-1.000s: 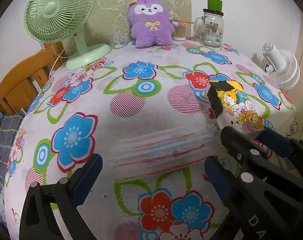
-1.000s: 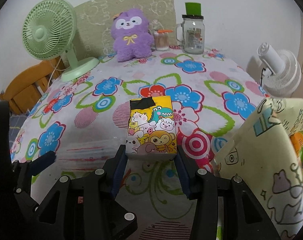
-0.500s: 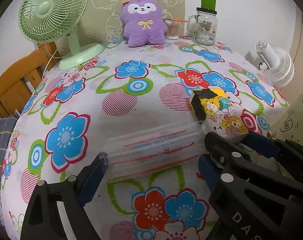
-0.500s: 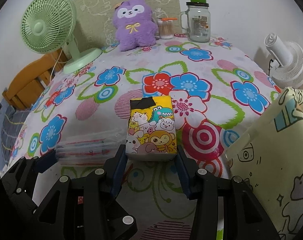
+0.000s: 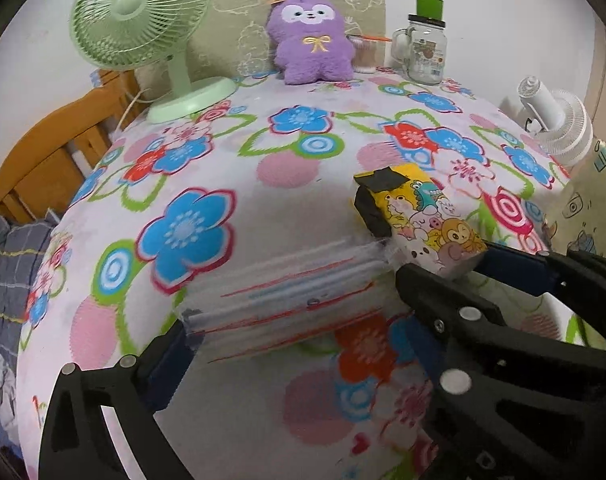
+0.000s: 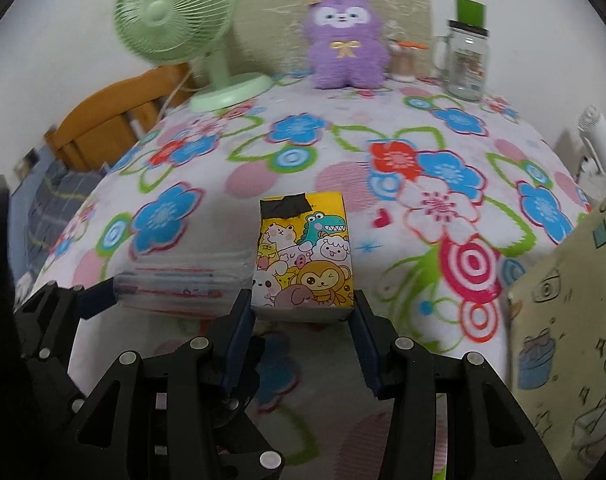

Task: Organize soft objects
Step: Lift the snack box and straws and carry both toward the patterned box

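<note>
**Desk:** What do we see on the floral tablecloth (image 5: 303,128)?

**Photo:** We see two soft packs side by side near the front edge of the table. The cartoon tissue pack (image 6: 303,248), yellow with a black patch at its far end, lies lengthwise, pointing away from us. The clear striped pack (image 5: 287,292) lies to its left, and their near corners seem to touch.

**Desk:** And the claws?

**Photo:** The right gripper (image 6: 301,316) is clamped on the near end of the cartoon tissue pack, one blue pad against each side. We cannot tell whether the pack rests on the cloth or hangs just above it. The left gripper (image 5: 295,340) has its jaws opening, spread wide, with the clear striped pack between them. Its left pad sits at the pack's left end. The other pad is partly hidden behind the right gripper's fingers, so we do not call it a grip.

**Desk:** What do we put in for the background?

**Photo:** Along the far edge we have a green fan (image 5: 139,16), a purple plush toy (image 5: 311,40) sitting upright against the wall, and a glass mug jar (image 5: 425,52) with a green top. A wooden chair (image 5: 51,152) stands at the left, a white fan (image 5: 559,128) at the right.
</note>
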`<state>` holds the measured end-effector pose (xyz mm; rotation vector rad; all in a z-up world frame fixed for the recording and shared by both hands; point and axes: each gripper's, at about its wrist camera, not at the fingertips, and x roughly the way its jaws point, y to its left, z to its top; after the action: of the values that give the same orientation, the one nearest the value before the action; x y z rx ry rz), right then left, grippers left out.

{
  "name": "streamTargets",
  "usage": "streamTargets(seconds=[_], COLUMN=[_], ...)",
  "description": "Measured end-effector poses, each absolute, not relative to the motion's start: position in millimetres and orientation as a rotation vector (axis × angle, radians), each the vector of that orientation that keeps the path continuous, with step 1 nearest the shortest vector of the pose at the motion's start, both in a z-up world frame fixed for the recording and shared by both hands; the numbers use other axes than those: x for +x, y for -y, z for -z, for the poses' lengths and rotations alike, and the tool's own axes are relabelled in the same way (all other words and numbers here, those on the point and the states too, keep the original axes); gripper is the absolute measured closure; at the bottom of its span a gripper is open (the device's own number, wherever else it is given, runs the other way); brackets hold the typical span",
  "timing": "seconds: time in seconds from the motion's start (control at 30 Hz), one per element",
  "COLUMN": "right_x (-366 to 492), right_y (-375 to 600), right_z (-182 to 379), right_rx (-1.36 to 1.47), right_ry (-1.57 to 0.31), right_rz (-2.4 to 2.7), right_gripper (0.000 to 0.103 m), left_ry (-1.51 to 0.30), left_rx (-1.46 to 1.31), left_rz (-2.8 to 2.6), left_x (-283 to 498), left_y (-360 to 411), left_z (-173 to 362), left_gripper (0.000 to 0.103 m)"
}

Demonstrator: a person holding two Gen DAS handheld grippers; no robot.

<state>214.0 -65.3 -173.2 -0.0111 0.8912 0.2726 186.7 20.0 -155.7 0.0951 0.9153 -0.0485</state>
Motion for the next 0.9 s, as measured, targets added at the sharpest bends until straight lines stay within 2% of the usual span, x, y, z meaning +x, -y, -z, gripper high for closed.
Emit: streamTargets(seconds=[0.9], right_x=[209], right_y=[79], right_z=[167], right_rx=[0.003], right_ry=[-0.881], right_rz=[-0.215], right_gripper=[0.053], left_ry=[-0.922], left_rx=[0.061], left_rz=[0.005], left_x=[195], left_y=[-19], left_z=[156], left_gripper=[0.0])
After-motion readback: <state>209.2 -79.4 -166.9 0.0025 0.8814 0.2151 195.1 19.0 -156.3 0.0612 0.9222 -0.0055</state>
